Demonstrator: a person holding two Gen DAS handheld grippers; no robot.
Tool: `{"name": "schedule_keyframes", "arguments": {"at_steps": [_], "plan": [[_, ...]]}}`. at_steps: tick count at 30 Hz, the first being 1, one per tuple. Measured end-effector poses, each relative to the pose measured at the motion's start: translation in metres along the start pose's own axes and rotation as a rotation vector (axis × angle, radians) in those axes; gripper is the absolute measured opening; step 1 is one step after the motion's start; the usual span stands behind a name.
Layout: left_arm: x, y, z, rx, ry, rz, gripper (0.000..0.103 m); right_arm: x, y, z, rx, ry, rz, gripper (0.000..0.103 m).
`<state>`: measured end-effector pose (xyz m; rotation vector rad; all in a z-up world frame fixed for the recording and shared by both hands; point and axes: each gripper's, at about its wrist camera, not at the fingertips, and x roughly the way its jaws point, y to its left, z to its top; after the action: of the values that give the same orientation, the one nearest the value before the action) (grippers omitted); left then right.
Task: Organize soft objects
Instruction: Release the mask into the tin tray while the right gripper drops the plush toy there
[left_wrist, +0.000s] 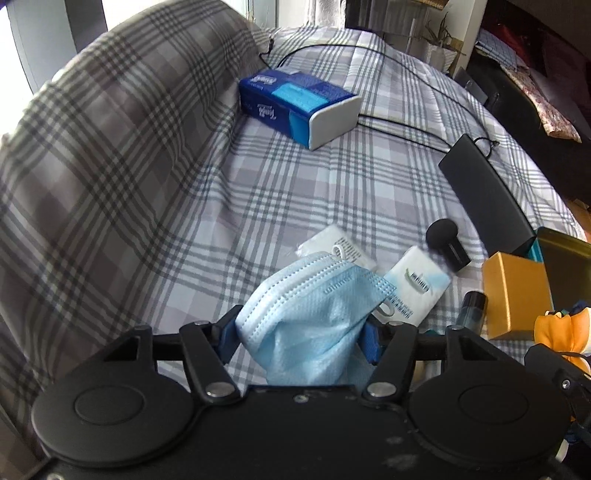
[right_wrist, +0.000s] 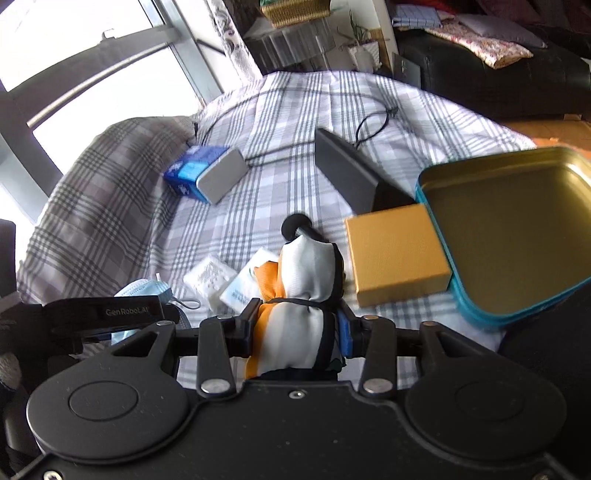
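Observation:
My left gripper (left_wrist: 301, 332) is shut on a bunched light-blue face mask (left_wrist: 310, 306), lifted above the checked bedspread (left_wrist: 258, 192). Just beyond it lie two small white packets (left_wrist: 334, 247) (left_wrist: 419, 284). My right gripper (right_wrist: 297, 325) is shut on a rolled orange, white and black cloth bundle (right_wrist: 303, 291) tied with a black band. The mask (right_wrist: 142, 291) and the left gripper's black body (right_wrist: 103, 314) show at the lower left of the right wrist view. An open teal tin with a gold inside (right_wrist: 517, 229) lies to the right.
A blue tissue pack (left_wrist: 295, 105) lies further back by a checked pillow (left_wrist: 110, 147). A black power bank (left_wrist: 487, 195) with its cable, a small black foam-tipped device (left_wrist: 448, 245) and a gold box (right_wrist: 397, 254) lie at the right. Dark furniture stands beyond the bed.

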<state>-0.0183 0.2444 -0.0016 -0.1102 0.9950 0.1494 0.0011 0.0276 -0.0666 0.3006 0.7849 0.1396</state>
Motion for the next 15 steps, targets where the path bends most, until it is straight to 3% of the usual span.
{"name": "schedule_keyframes", "arguments": {"at_steps": [5,15], "plan": [[-0.022,-0.037,0.018,0.058,-0.059,-0.052,0.06,-0.02,-0.016,0.015,0.051,-0.079,0.0,0.042],[-0.038,-0.155,0.033,0.229,-0.113,-0.214,0.06,-0.067,-0.088,0.049,0.271,-0.232,-0.091,0.042]]}}
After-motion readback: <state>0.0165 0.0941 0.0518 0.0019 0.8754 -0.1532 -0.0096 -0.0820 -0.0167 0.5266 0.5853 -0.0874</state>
